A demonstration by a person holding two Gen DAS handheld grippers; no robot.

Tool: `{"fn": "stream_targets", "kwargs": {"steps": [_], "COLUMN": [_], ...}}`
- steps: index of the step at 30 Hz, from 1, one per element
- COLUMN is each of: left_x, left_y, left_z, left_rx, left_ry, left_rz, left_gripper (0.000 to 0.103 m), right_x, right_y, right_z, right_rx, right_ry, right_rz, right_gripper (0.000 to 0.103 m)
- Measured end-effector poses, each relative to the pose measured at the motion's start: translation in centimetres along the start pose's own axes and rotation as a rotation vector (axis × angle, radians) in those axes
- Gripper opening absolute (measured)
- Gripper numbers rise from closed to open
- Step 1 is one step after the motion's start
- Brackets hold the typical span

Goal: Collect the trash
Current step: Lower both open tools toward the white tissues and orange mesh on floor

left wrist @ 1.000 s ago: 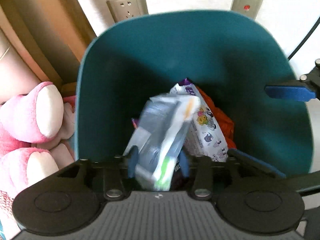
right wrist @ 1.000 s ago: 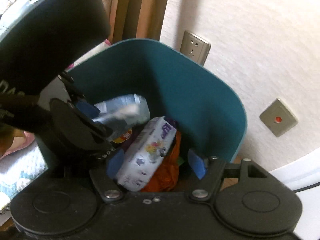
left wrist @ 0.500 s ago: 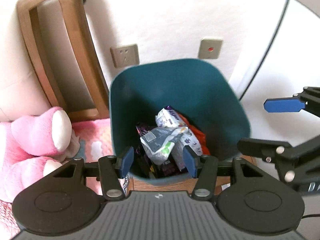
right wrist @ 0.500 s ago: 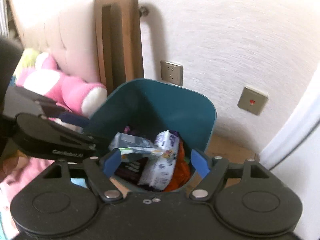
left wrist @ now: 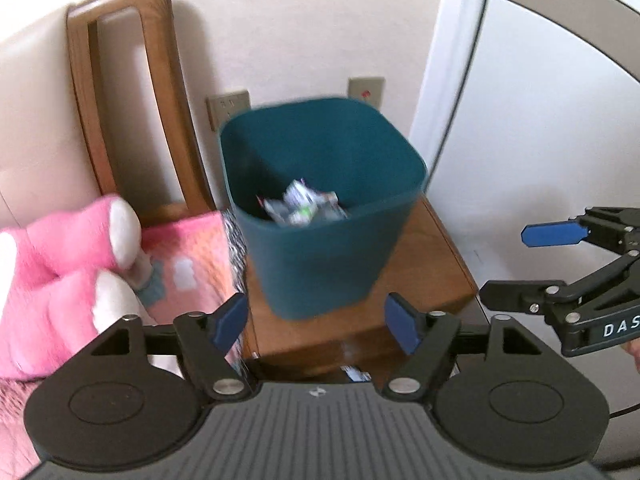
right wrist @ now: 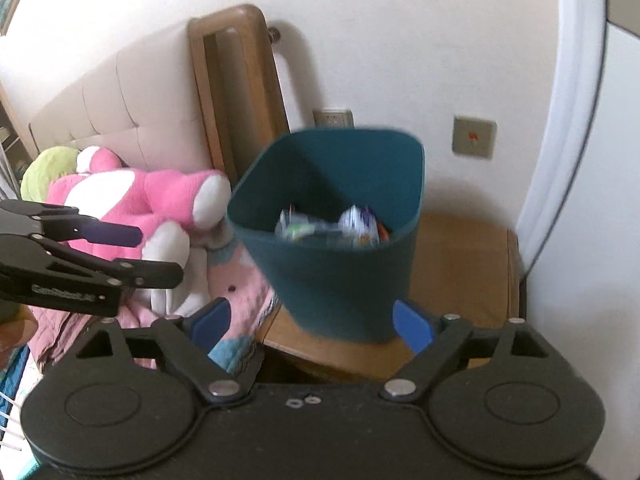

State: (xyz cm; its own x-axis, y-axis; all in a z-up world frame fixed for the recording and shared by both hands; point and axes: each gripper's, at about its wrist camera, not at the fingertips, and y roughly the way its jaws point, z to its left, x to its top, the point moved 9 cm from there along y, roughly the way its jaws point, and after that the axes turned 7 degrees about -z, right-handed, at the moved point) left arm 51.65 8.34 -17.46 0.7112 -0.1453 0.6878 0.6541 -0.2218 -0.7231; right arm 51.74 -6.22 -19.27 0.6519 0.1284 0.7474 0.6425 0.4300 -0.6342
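Left wrist: "DAS" on right claw [left wrist: 516, 270].

Teal bin [left wrist: 320, 248], pink plush [right wrist: 132, 196], blue-tipped black tongs [left wrist: 316, 322].

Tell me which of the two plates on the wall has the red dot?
The grey square wall plate right of the teal plastic bin has it. The other wall plate, behind the bin, is a socket with holes.

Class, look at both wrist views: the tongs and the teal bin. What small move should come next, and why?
Probably swing both away from the teal bin to look for more trash. The left tongs and right tongs are open and empty, short of the bin, and wrappers already lie inside.
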Motion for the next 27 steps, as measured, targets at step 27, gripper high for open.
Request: {"fn": "stream_targets", "kwargs": {"steps": [27], "left_x": [-31.6], "left_y": [26.1], "left_z": [-4.0], "left_rx": [0.020], "left_ry": [-0.175], "left_rz": [0.349], "left_gripper": [0.092], "right_x": [-29.1], "right_y": [22.6], "right_z": [-10.1], "right_rx": [-0.017], "right_ry": [0.016], "right_rz": [0.319], "right_gripper": [0.103]}}
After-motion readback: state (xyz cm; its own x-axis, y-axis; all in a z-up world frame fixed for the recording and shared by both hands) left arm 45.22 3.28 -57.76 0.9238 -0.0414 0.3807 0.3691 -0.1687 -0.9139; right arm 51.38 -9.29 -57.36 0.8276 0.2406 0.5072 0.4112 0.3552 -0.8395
